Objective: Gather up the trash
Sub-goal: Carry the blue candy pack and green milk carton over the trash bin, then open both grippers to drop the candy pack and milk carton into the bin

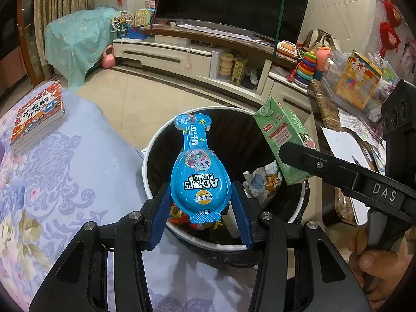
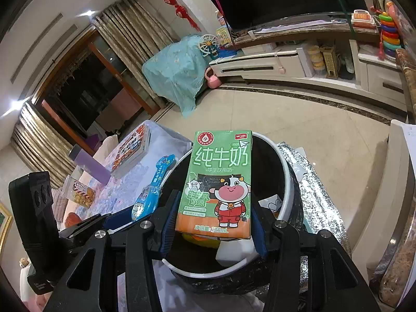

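Left claw [image 1: 200, 202] clamps a blue plastic snack packet [image 1: 199, 174]; right claw [image 2: 213, 223] clamps a green milk carton [image 2: 221, 182]. Only the right view shows the carton's printed face, above the white-rimmed black bin [image 2: 286, 182] at 12 o'clock.

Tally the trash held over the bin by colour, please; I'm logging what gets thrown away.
Blue: 1, the blue cheese-stick packet in the left gripper.
Green: 1, the green milk carton in the right gripper.
Total: 2, both above the black trash bin.
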### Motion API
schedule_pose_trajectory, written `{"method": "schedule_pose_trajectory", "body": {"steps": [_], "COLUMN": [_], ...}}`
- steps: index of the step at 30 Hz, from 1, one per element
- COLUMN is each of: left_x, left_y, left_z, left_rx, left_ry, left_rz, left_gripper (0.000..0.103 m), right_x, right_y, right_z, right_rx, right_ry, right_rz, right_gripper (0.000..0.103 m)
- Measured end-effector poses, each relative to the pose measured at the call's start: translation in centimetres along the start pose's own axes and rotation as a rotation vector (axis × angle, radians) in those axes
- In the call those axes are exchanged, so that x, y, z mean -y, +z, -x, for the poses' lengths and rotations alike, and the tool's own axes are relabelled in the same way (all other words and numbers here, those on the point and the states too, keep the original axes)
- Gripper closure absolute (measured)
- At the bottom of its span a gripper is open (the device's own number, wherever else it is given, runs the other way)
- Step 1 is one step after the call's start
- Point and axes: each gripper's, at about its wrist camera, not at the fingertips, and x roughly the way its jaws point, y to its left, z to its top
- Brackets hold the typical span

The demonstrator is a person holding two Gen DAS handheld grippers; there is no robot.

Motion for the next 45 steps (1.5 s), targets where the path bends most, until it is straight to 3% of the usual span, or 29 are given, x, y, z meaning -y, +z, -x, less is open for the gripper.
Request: {"method": "schedule_pose_trajectory", "body": {"steps": [31,34,35,43,45], "left_x": [-0.5,-1.0,-1.3,-3.7,-4.3], "left_y": [0.3,0.4,0.4,-1.8,-2.9], "left_z": [-0.6,-0.2,0.2,3.5,4.6], "left_rx": [-0.021,-0.019,-0.006,0.055,0.073], "left_ry": [0.009,0.008,0.014,0.020,0.016], "left_rz": [0.007,0.024,0.035,0.121,0.145], "left_gripper": [0.057,0.039,0.032,0.026,0.025], "right_x": [0.3,0.2,0.2,-0.2,-0.6], "right_y": [1.0,1.2,1.2,0.2,-0.5], "right_z": [-0.4,-0.5,-0.4,1.3,1.8], "right_rx": [-0.020,-0.023,-0.021,0.033,0.041], "right_ry": [-0.006,0.000,-0.001,0.015,0.020], "right_rz": [-0.017,-0.024,-0.026,-0.052,-0.060], "right_gripper": [0.051,0.050,0.048,0.027,0.016]}}
